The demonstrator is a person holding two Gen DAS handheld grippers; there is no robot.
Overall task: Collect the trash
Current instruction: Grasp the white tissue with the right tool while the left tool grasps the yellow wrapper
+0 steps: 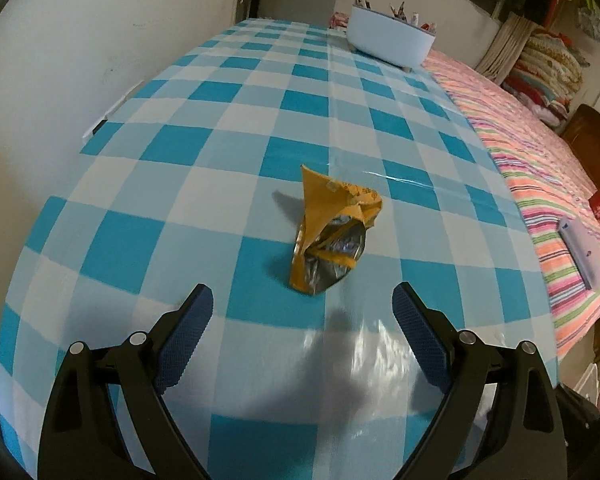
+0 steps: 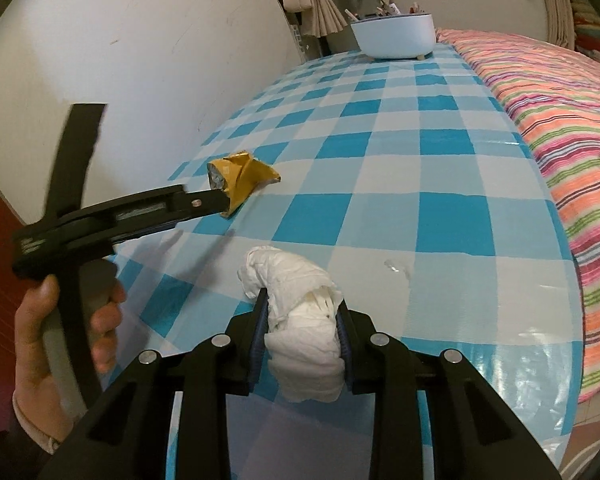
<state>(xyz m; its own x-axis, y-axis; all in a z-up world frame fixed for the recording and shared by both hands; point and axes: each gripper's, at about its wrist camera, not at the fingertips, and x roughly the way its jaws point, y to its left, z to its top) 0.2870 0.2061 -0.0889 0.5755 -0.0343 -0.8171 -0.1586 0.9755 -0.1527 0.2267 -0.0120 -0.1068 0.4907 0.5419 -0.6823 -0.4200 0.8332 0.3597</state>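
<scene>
A table under a blue-and-white checked cloth (image 1: 260,128) fills the ground ahead of both grippers, with a striped bedspread (image 1: 540,168) running along its edge to their right; at the far end, well beyond either pair of fingers, stands a white tub (image 1: 388,44) already bristling with scraps, by the look of it the place for the rubbish. The left gripper (image 1: 302,300) points down at the cloth with its blue-padded jaws spread wide and nothing between them; a crumpled yellow snack wrapper (image 1: 332,232), silver foil showing at its torn mouth, lies just ahead of the fingertips and a little right of their centre line, not yet inside the gap. The right gripper (image 2: 302,320) is pinching a wad of white tissue (image 2: 300,320), the pads pressed into its sides so that the paper bulges before and behind them; the person's left hand (image 2: 60,332) and the other tool show off to its left. Both pieces should be feather-light; the tissue is soft and gives under the squeeze, so the grip looks safe; the wrapper is thin, springy and probably slick on the glossy cloth, liable to skate away from a nudge; the best hold seems to be across the folded upstanding yellow ridge, closing from both sides at once.
</scene>
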